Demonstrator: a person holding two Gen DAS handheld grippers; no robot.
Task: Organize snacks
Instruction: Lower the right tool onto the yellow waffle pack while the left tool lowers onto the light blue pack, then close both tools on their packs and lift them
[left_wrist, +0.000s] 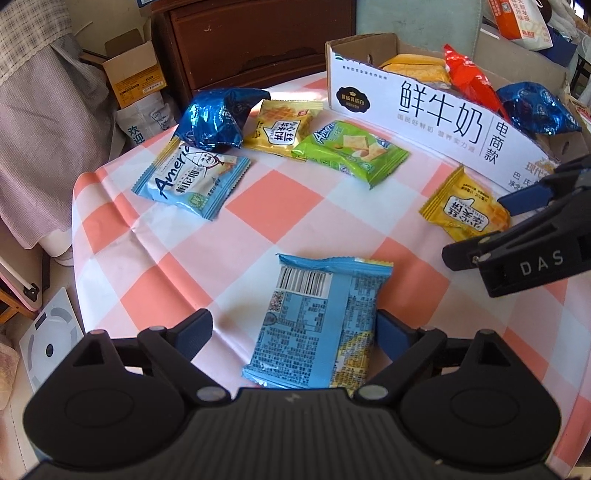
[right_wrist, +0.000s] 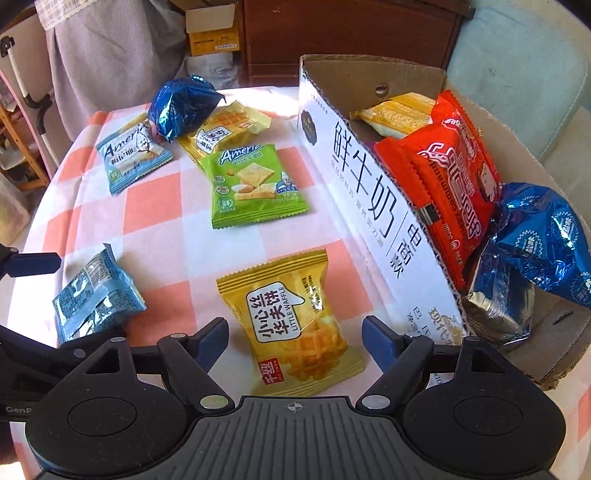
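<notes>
My left gripper (left_wrist: 293, 326) is open, its jaws either side of a light blue packet (left_wrist: 317, 325) lying barcode side up on the checked tablecloth. My right gripper (right_wrist: 295, 332) is open around a yellow waffle packet (right_wrist: 291, 325), which also shows in the left wrist view (left_wrist: 467, 208). A white milk carton box (right_wrist: 369, 206) stands on the right and holds a red packet (right_wrist: 443, 173), a blue foil bag (right_wrist: 543, 236) and a yellow packet (right_wrist: 399, 112). The light blue packet also shows in the right wrist view (right_wrist: 92, 295).
Further back on the table lie a green cracker packet (right_wrist: 251, 184), a second yellow waffle packet (right_wrist: 221, 129), a light blue America packet (right_wrist: 129, 155) and a blue foil bag (right_wrist: 181, 105). A brown cabinet (right_wrist: 332, 37) and cardboard boxes (left_wrist: 133, 70) stand behind the round table.
</notes>
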